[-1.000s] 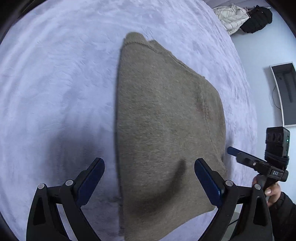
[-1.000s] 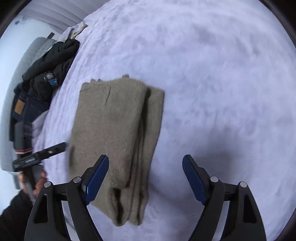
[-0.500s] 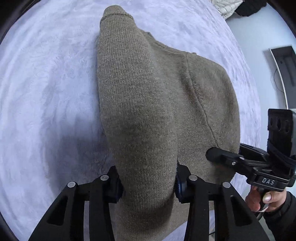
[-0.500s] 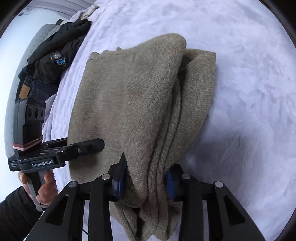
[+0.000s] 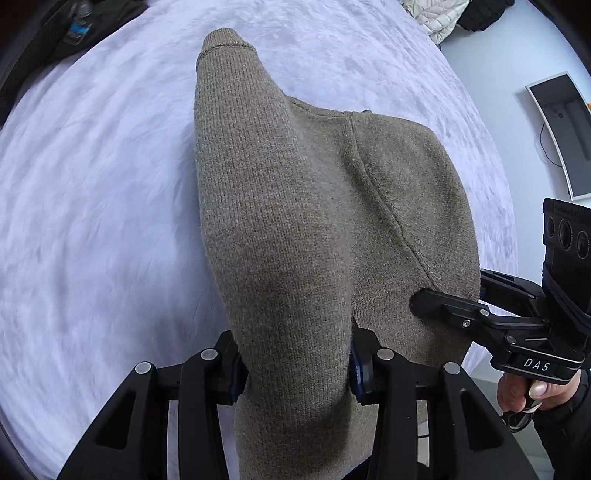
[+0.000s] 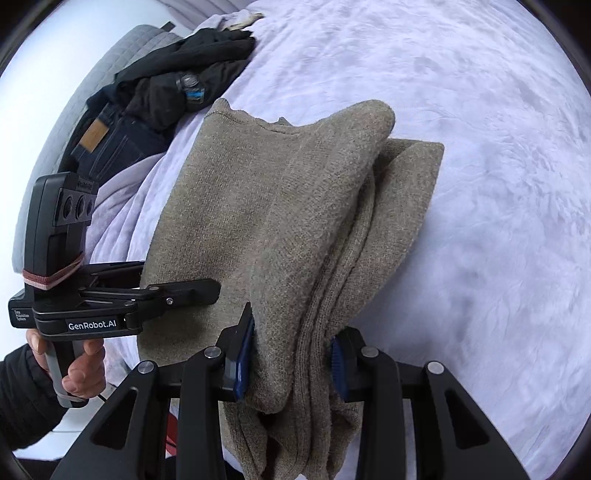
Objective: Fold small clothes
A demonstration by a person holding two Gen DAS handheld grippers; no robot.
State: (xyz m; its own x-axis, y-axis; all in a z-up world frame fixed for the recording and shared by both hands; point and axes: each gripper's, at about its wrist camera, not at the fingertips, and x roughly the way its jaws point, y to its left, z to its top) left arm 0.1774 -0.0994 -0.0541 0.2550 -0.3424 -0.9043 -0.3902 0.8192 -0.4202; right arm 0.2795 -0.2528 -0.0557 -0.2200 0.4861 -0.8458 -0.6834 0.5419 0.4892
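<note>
An olive-brown knitted sweater (image 5: 295, 229) lies folded lengthwise on a pale lilac fleece bed cover (image 5: 92, 192). My left gripper (image 5: 297, 365) is shut on its near left edge, with the knit bunched thick between the blue pads. My right gripper (image 6: 291, 354) is shut on the near right edge of the same sweater (image 6: 280, 206), where several layers hang between the pads. Both near corners are raised off the cover while the far end rests on it. Each gripper shows from the side in the other's view: the right gripper (image 5: 447, 306), the left gripper (image 6: 177, 291).
A pile of dark clothes and jeans (image 6: 147, 99) lies at the bed's left edge. A white quilted jacket (image 5: 436, 14) and a dark garment sit at the far corner. A monitor (image 5: 561, 129) stands by the wall on the right. A person's hand (image 6: 74, 369) grips the left handle.
Both grippers went from open above the flat sweater to shut on its near edge. They have since lifted that edge and carried it toward the far end.
</note>
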